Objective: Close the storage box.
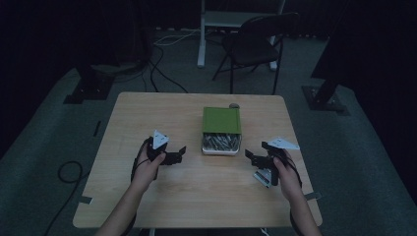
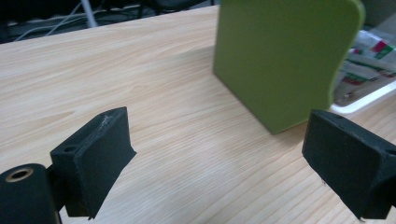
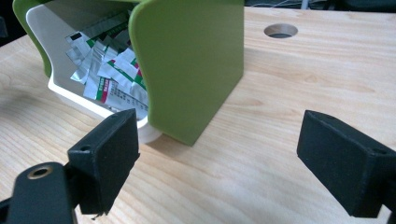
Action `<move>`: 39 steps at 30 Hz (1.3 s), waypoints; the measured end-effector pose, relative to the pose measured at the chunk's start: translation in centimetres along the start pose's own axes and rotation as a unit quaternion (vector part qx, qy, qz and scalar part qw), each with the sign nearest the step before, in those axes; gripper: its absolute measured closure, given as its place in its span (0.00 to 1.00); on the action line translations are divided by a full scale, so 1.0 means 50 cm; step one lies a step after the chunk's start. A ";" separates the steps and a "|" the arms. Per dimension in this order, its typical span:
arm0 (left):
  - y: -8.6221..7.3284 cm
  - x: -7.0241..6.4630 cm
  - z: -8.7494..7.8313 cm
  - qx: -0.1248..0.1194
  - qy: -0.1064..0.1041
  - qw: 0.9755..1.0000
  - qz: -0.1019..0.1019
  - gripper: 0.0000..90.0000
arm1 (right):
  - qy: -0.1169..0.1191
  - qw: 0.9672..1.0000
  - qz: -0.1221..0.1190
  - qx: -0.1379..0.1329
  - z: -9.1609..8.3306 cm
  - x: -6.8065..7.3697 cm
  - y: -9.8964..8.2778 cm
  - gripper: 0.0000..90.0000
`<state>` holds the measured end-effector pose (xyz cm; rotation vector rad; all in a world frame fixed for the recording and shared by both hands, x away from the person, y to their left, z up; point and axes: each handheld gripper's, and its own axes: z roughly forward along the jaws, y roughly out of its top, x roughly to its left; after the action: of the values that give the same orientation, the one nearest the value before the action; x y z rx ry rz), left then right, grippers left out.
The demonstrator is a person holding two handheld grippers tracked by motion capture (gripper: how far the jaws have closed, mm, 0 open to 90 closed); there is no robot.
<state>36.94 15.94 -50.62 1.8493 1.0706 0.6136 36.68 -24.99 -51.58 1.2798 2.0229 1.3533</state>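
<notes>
The left gripper hovered just left of the green box, jaws spread wide and empty; the right gripper hovered just right of it, jaws likewise apart with nothing between them. The box stood at mid-table, a rigid green sleeve over a white tray whose open end faced the person. Foil sachets lay loosely heaped in the tray. The sachets were probably light, thin, crinkly and somewhat slick, best pinched at a flat edge. The sleeve looked stiff and smooth; its side walls would suit a two-sided hold.
</notes>
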 end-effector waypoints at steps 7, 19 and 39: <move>-0.017 0.017 -0.019 0.009 0.023 1.000 -0.005 0.10 | -0.005 1.000 0.006 0.003 -0.020 -0.011 -0.022 0.14; -0.044 0.038 -0.048 0.015 0.051 0.999 -0.014 0.10 | -0.022 1.000 0.013 0.009 -0.061 -0.035 -0.062 0.14; -0.101 0.097 -0.099 0.031 0.101 0.993 -0.052 0.10 | -0.058 0.998 0.016 0.027 -0.134 -0.069 -0.125 0.14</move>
<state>33.54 23.54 -52.70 1.7987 1.3228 0.7246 30.64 -32.11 -54.55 1.3872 1.9802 1.2161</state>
